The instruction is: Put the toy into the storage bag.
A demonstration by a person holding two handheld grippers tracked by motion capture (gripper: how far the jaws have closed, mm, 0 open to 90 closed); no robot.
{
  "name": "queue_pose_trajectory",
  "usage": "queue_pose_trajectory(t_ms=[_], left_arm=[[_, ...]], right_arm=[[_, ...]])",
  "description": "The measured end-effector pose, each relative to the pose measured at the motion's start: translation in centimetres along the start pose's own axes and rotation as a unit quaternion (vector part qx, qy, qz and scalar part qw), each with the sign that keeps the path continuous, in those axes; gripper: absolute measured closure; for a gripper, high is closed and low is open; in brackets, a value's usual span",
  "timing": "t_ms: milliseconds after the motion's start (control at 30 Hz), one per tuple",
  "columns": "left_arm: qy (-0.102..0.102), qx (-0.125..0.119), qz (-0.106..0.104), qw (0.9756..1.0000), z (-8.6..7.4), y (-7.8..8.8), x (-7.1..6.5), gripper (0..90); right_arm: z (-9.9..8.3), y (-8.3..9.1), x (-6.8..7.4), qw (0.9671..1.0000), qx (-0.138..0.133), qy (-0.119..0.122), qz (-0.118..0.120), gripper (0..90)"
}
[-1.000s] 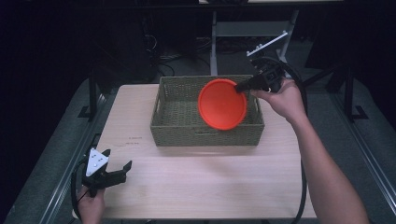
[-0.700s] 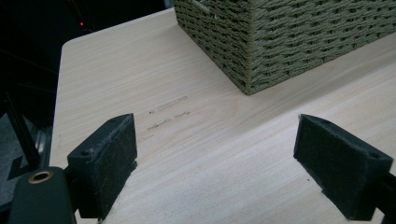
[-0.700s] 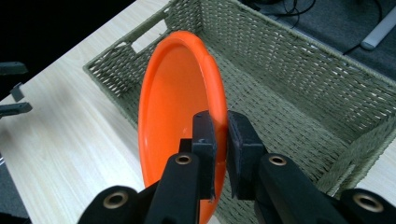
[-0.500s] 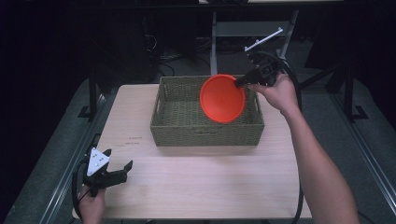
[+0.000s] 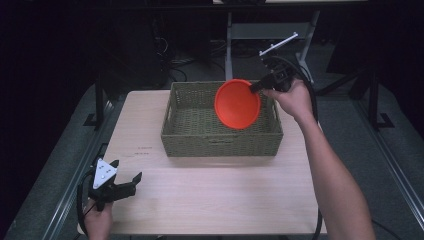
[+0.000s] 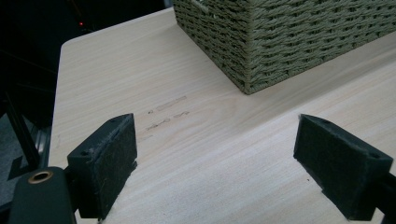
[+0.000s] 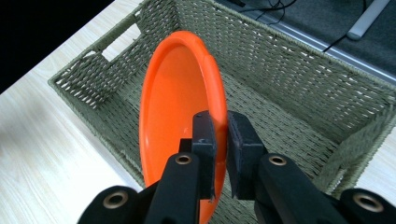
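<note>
The table (image 5: 210, 200) is pale wood grain, bare near the person except for faint pencil-like marks (image 6: 168, 105) in front of the basket (image 5: 222, 137). The left gripper (image 5: 131, 181) rests at the table's near left corner, well apart from the basket, its jaws wide open on nothing. The woven olive basket sits toward the far edge. Above its right half, the right gripper (image 7: 219, 135) is clamped on the rim of an orange plate (image 5: 237, 104), held on edge. Beyond the basket lie dark floor, cables (image 5: 215, 47) and a grey stand (image 5: 270, 30).
</note>
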State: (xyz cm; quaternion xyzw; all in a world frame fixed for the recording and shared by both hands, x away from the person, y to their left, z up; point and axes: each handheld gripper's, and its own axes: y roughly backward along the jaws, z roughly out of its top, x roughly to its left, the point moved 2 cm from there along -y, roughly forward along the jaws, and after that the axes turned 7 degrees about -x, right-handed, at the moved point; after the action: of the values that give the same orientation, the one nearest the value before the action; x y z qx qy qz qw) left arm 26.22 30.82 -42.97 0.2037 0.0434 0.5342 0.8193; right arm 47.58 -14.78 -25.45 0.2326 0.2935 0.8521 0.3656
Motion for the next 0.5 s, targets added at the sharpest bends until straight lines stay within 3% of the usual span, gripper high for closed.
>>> queue_pose_trajectory(t_ms=[500], left_arm=[[-0.003, 0.000, -0.002, 1.0000, 0.0, -0.1, 0.1, 12.8]], right_arm=[[0.0, -2.7, -1.1, 0.9996, 0.003, -0.020, -0.018, 82.3]])
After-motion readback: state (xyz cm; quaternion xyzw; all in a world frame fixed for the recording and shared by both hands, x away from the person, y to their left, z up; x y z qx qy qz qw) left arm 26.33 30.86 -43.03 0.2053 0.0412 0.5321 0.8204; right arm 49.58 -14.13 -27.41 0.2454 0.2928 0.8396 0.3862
